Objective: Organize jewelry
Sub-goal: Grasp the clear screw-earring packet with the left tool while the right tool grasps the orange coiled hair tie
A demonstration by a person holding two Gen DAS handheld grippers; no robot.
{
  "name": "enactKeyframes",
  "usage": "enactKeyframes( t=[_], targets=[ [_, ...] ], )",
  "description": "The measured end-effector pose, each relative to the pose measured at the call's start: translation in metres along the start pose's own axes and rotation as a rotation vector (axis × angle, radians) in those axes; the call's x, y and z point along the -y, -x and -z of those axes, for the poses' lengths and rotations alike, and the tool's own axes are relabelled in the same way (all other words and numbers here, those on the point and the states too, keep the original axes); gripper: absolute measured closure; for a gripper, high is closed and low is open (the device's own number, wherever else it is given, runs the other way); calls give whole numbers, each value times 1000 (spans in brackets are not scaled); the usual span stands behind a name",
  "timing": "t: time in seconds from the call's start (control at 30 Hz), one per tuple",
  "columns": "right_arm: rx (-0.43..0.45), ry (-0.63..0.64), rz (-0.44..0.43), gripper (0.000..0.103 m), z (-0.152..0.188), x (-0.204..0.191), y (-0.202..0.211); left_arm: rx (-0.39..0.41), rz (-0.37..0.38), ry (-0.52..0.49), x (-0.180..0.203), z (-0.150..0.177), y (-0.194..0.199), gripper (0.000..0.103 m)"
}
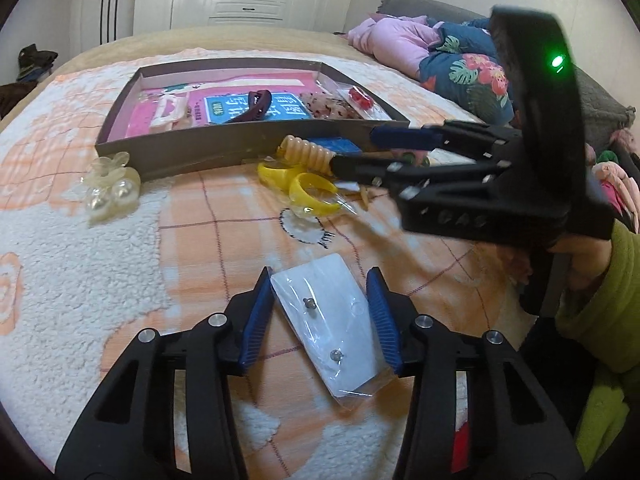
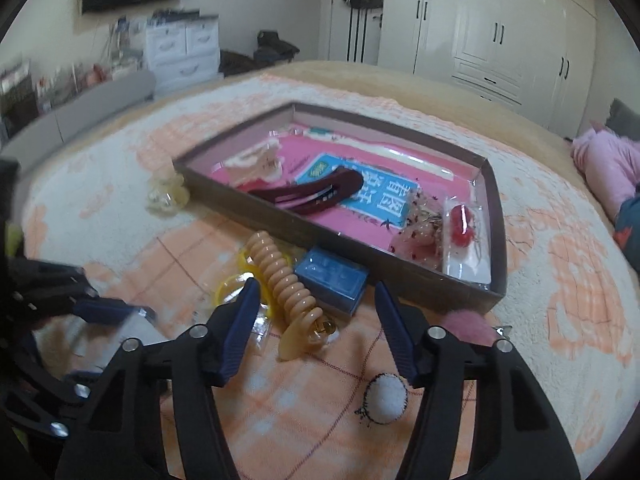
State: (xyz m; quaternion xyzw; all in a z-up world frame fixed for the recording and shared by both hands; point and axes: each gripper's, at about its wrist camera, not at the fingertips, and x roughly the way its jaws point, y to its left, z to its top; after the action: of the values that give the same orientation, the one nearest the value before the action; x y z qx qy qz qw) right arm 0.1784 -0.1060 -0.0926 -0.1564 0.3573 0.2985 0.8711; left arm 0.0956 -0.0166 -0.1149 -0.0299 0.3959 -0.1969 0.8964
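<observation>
A hair clip lies in the tray; a spiral band and small box lie before it.

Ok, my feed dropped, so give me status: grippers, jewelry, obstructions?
Left gripper shut on white bagged stud-earring card. Right gripper open astride beige spiral hair clip. Blue box and yellow rings crowd brown tray.

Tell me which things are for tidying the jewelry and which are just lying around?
For the job: earring card, beige hair clip, yellow rings, pearl clip, tray.
Lying about: pink clothes, floral bedding, white wardrobe.
</observation>
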Motion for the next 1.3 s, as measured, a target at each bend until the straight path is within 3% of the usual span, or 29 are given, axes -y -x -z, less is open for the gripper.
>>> enactKeyframes(
  t=[0.17, 0.3, 0.33, 0.8, 1.3],
  targets=[
    [-13, 5, 16, 68, 4, -2, -5, 21, -3, 15, -7, -3, 5, 66],
    [-2, -33, -2, 72, 13, 2, 4, 38, -4, 32, -12, -5, 9, 67],
    [0, -39, -4, 77, 13, 1, 5, 42, -3, 36, -13, -5, 9, 67],
    [57, -176, 9, 77, 38, 26, 54, 104, -24, 1, -9, -13, 23, 67],
    [133, -207, 61, 78, 29, 38, 85, 188, -61, 22, -25, -29, 43, 67]
  ],
)
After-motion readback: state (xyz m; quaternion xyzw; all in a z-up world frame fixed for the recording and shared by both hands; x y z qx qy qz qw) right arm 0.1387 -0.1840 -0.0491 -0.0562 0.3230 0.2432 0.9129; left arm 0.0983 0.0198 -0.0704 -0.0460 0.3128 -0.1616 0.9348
